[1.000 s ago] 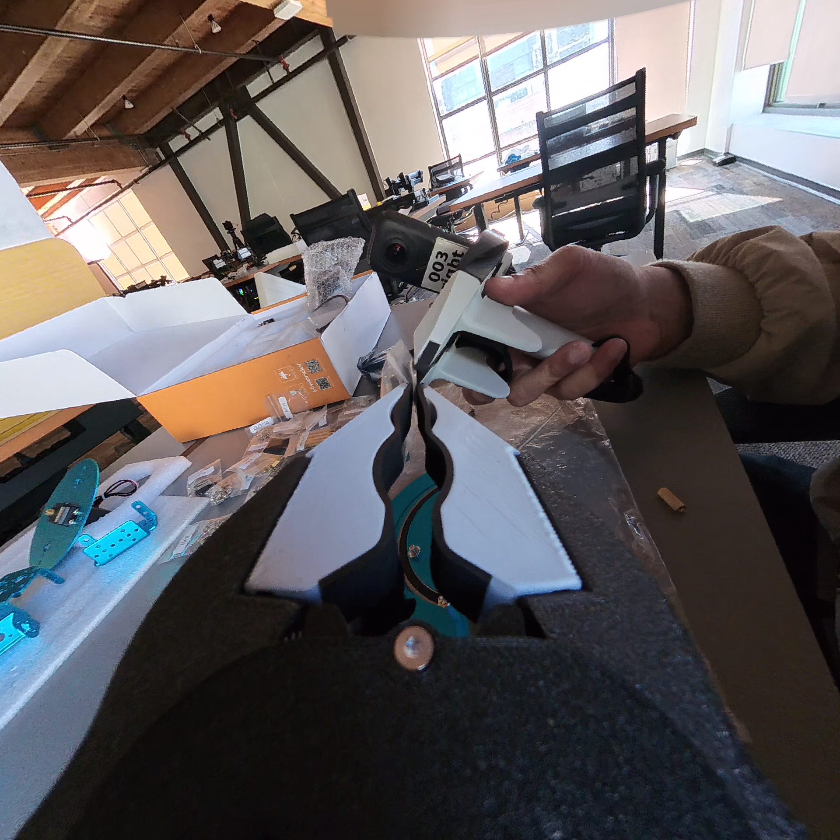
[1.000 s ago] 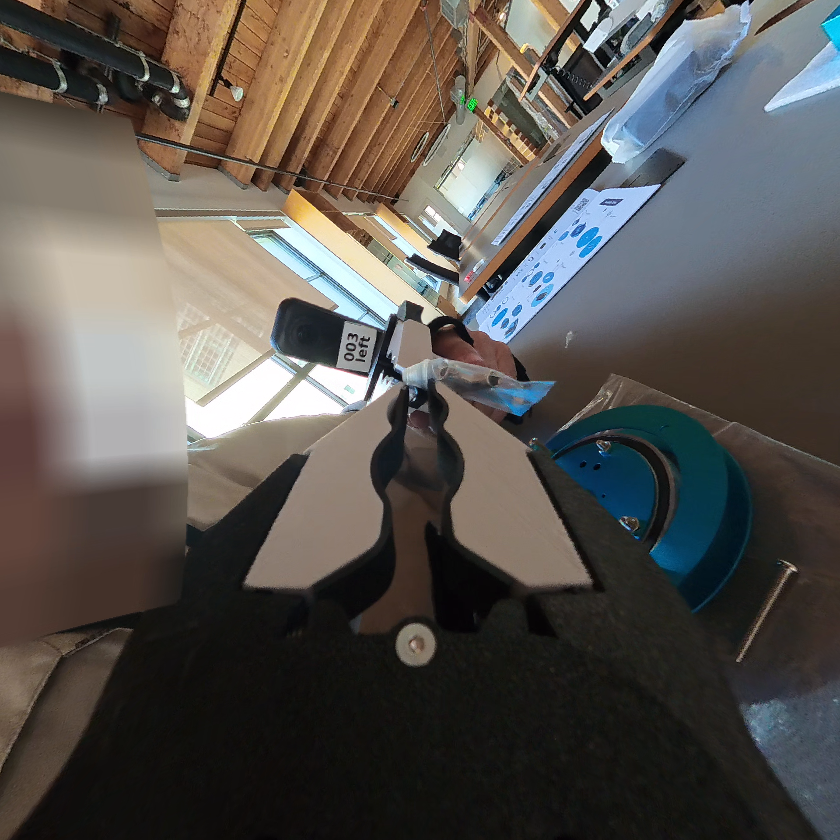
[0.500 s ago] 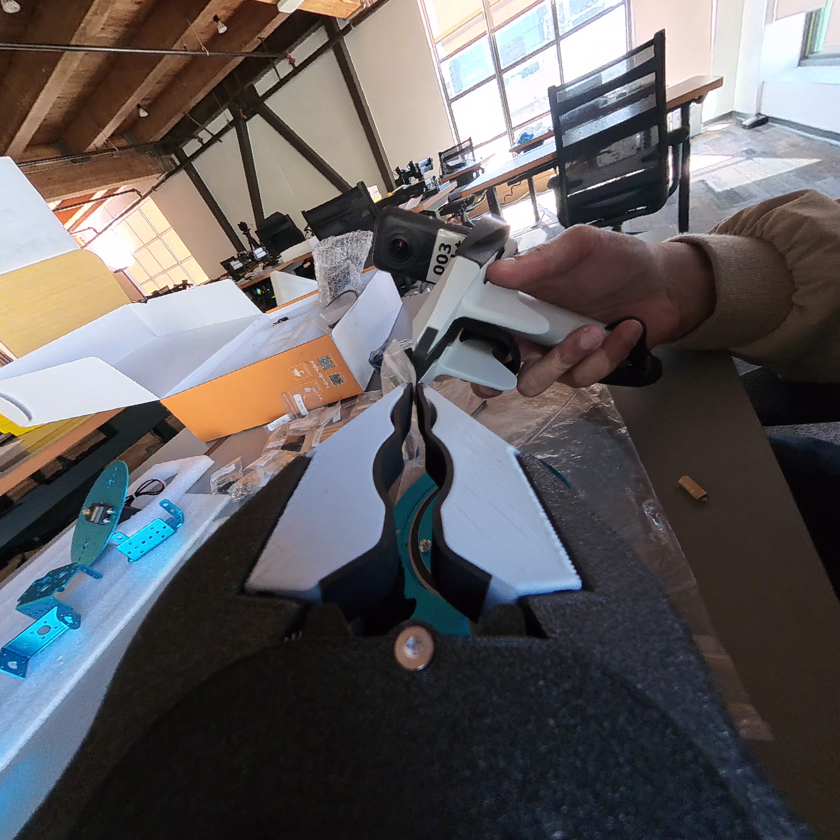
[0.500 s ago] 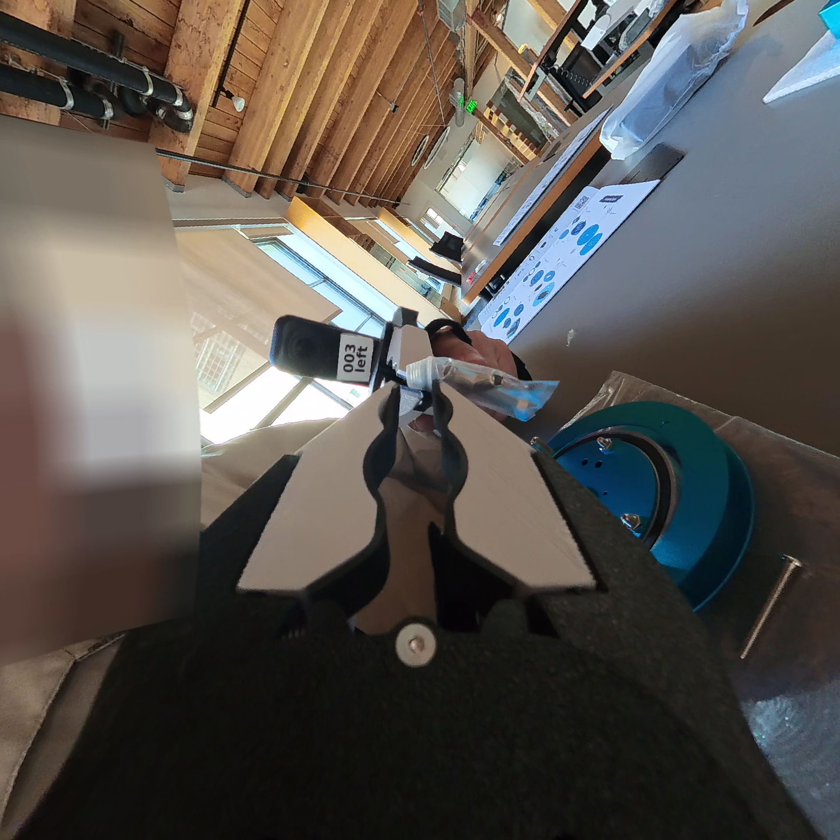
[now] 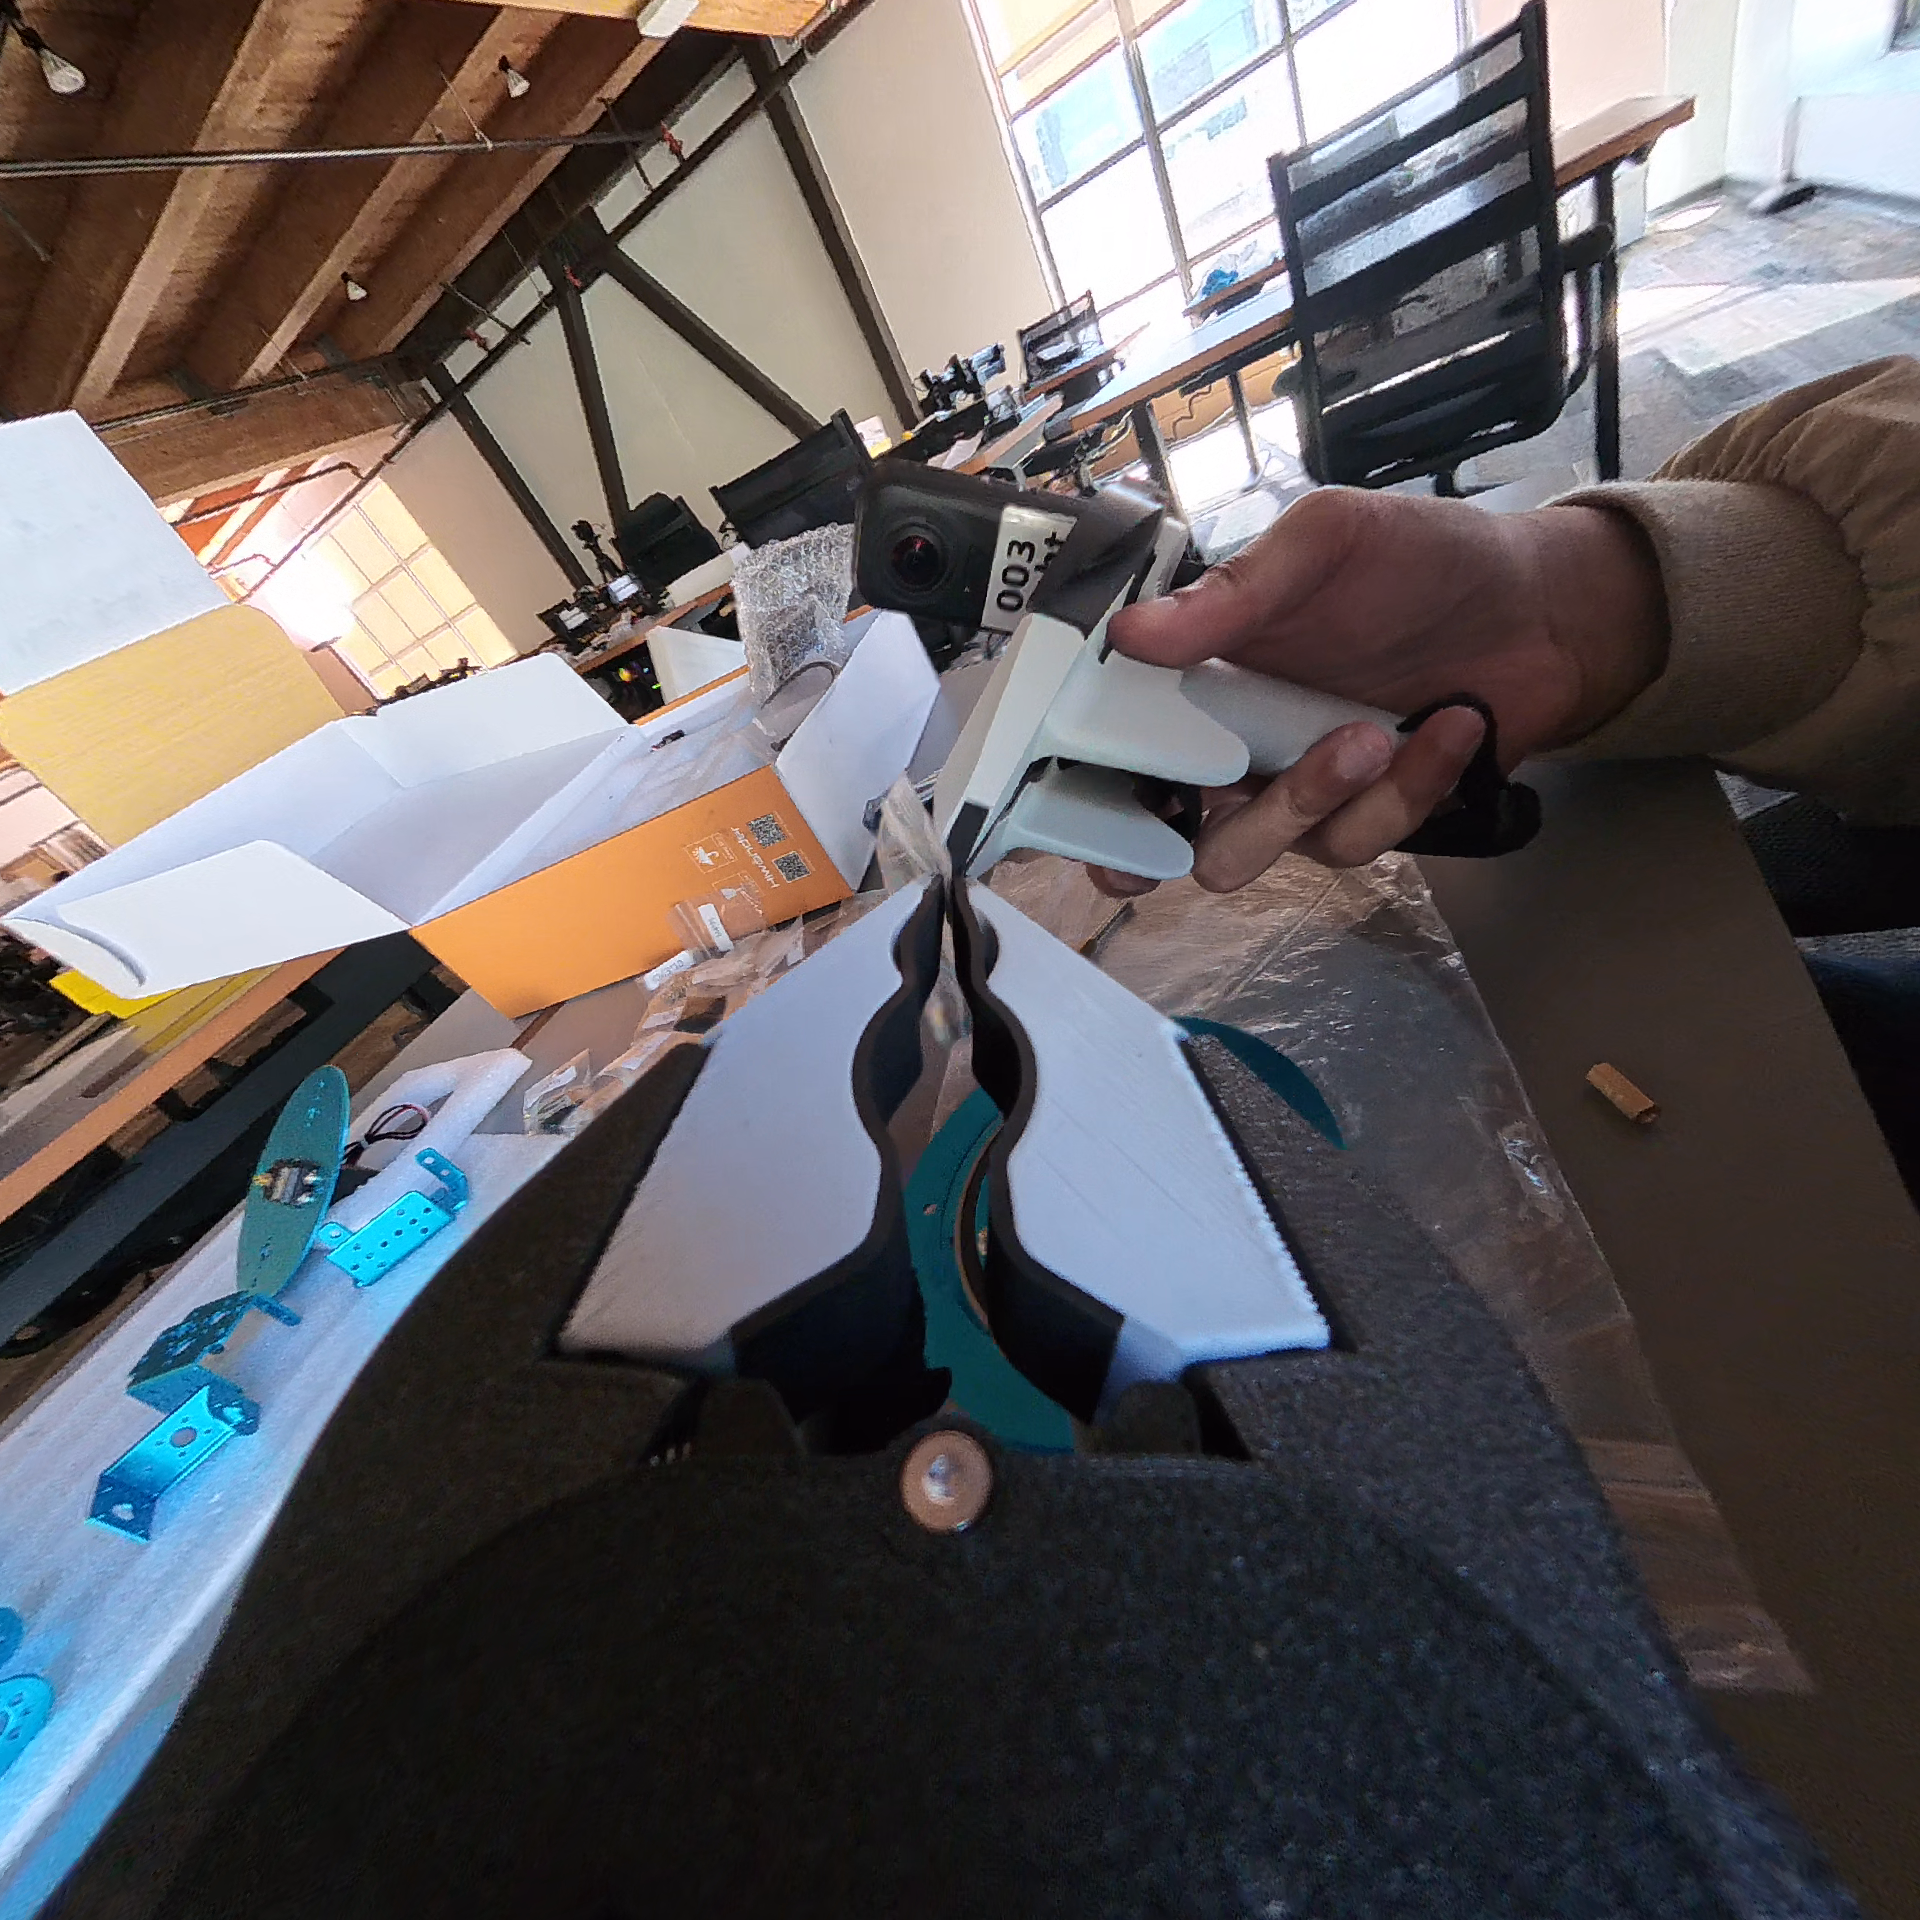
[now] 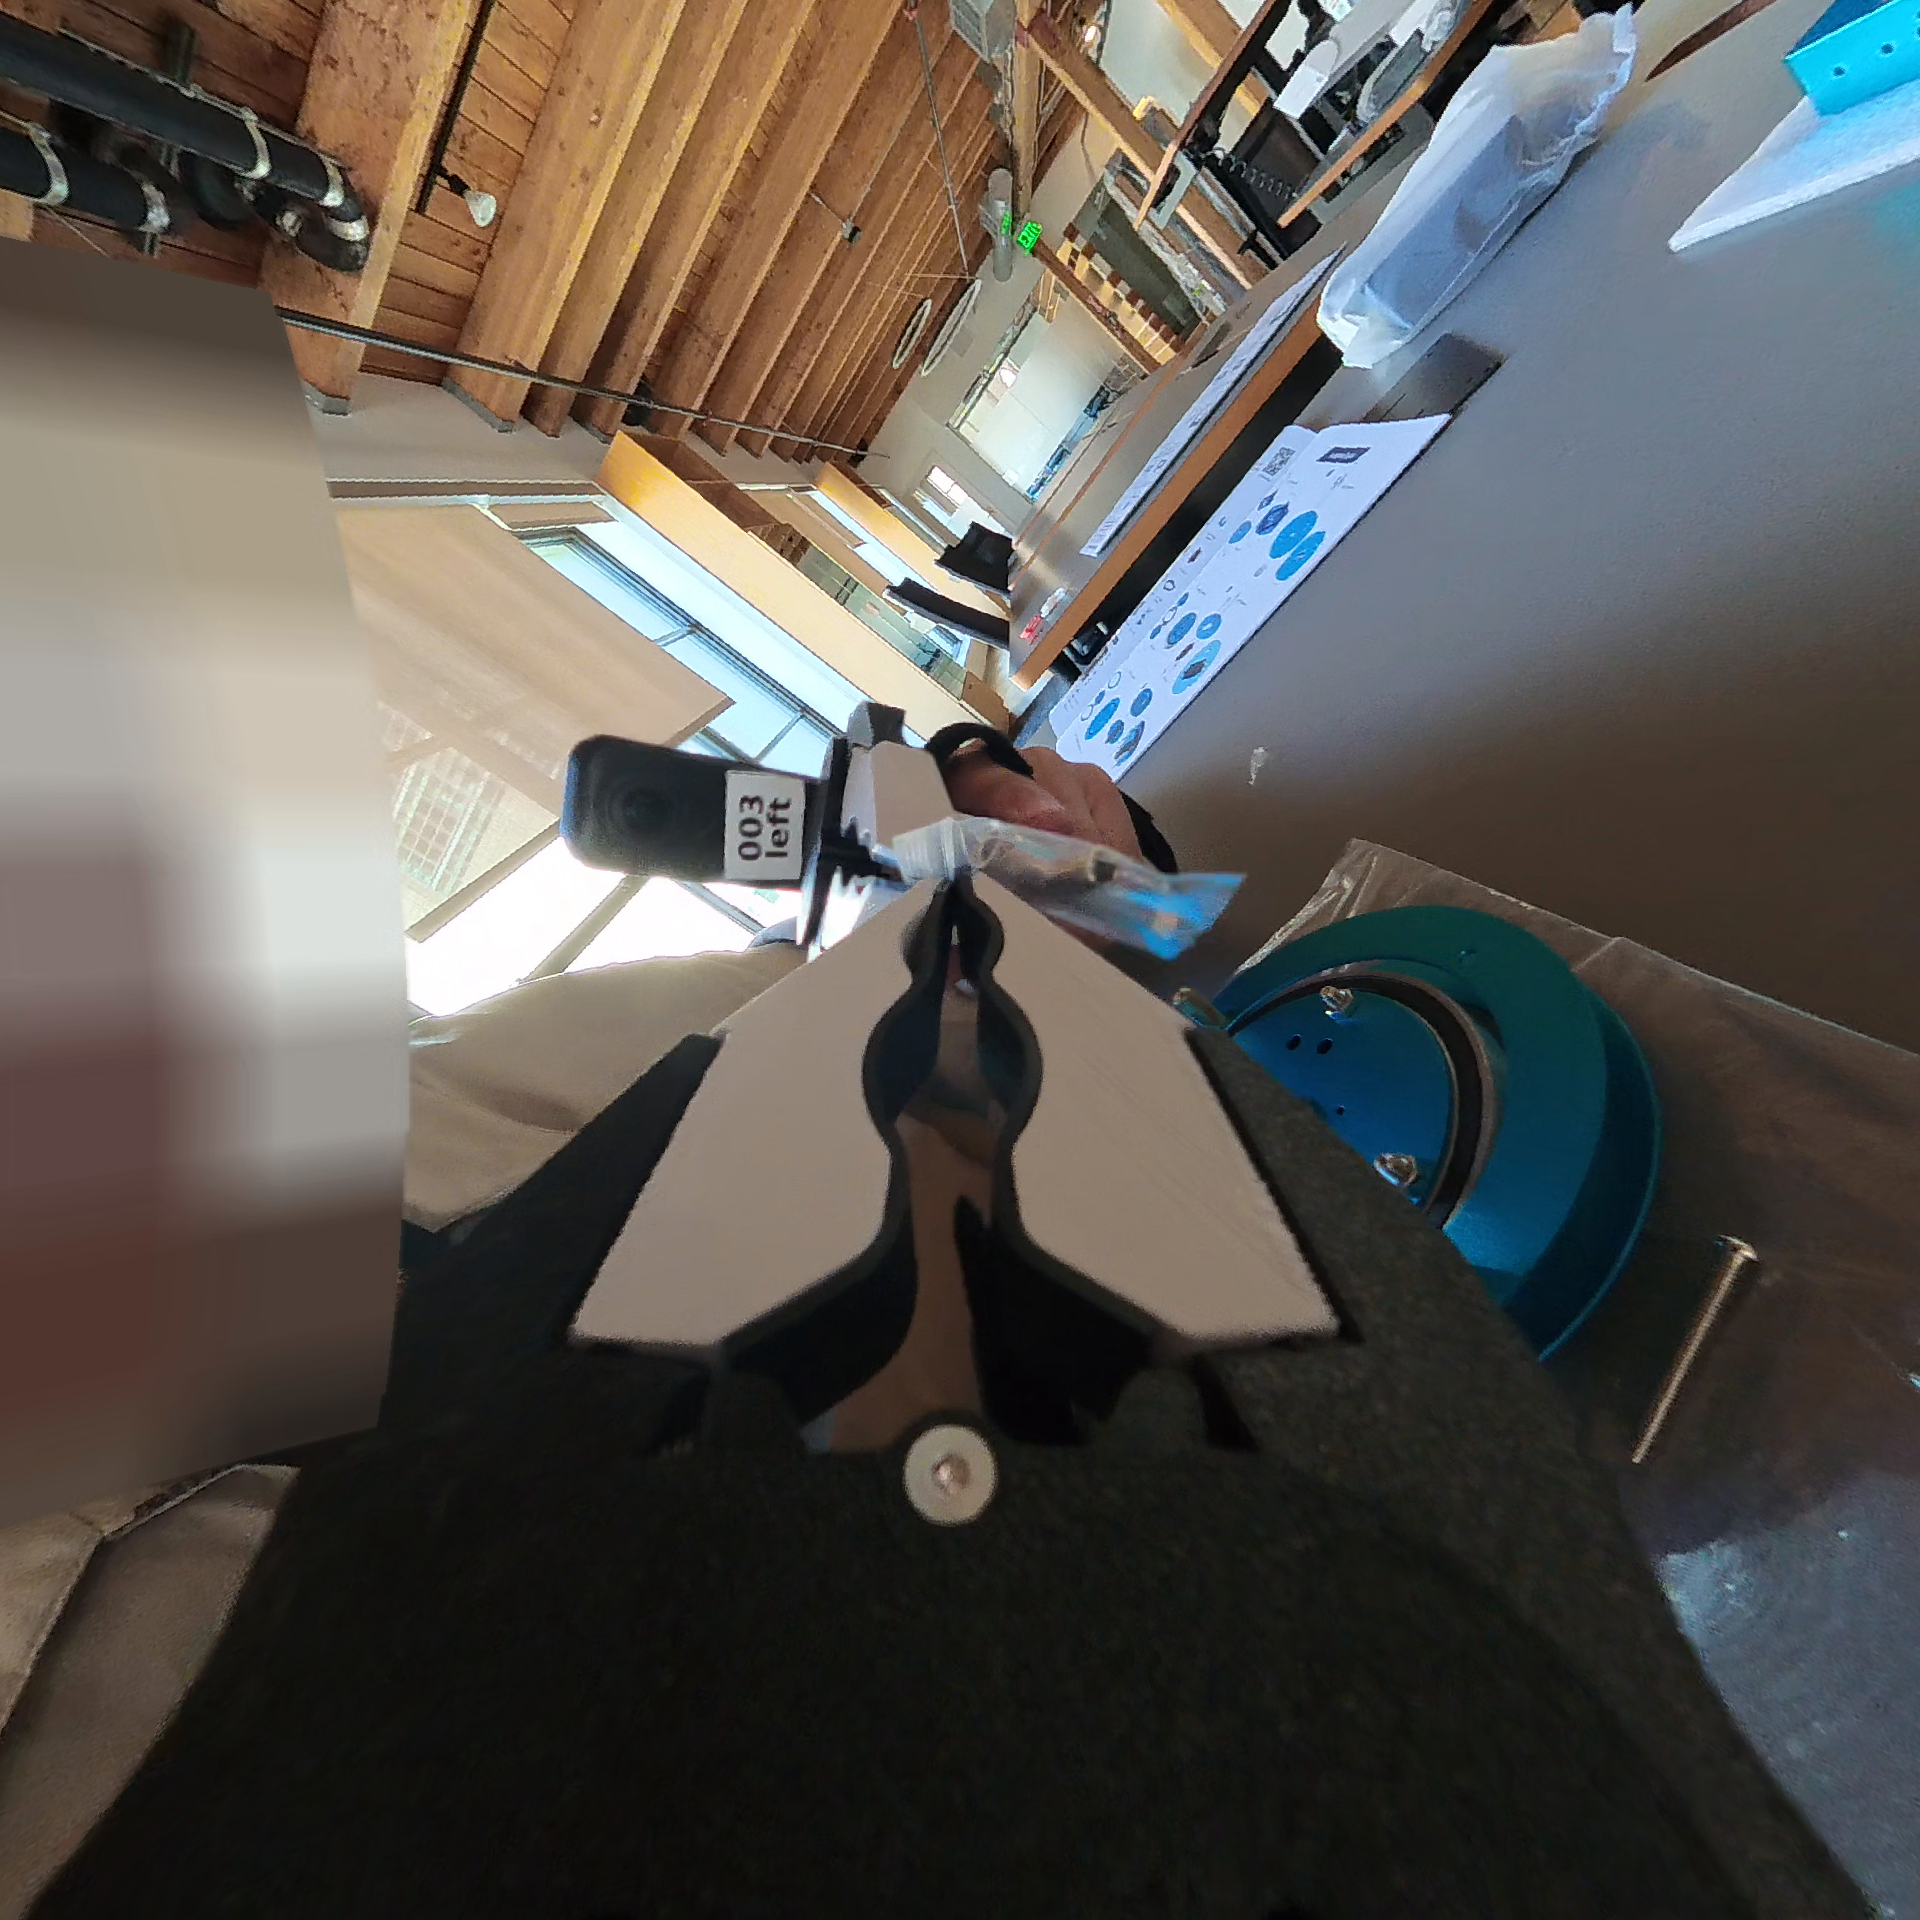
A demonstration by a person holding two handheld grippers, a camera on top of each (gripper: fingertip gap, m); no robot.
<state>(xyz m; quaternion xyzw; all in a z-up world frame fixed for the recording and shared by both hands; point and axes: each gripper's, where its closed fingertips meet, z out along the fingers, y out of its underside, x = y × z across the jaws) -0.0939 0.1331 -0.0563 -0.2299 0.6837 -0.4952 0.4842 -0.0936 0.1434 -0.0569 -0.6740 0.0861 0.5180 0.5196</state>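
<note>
A small clear plastic bag (image 6: pixel 1091 883) with small metal parts and a blue end hangs between both grippers above the table. My left gripper (image 5: pixel 945 899) is shut on one edge of the bag (image 5: pixel 906 831). My right gripper (image 6: pixel 951 894) is shut on the bag's other side, tip to tip with the left gripper (image 6: pixel 862 868). In the left wrist view a hand holds the right gripper (image 5: pixel 971 857) just beyond my fingertips. A blue-teal round turntable part (image 6: pixel 1455 1091) lies on a plastic sheet below, and it shows between my left fingers (image 5: pixel 935 1247).
A long screw (image 6: pixel 1694 1340) lies beside the turntable. An open orange and white box (image 5: pixel 623 862) and a white foam tray (image 5: pixel 94 1558) with blue metal brackets (image 5: pixel 395 1226) are on the left. A printed sheet (image 6: pixel 1226 582) lies farther off. A small brown piece (image 5: pixel 1621 1091) lies at the right.
My right gripper's fingers, slightly apart before, have closed on the bag. My left gripper kept its hold, and both have shifted a little.
</note>
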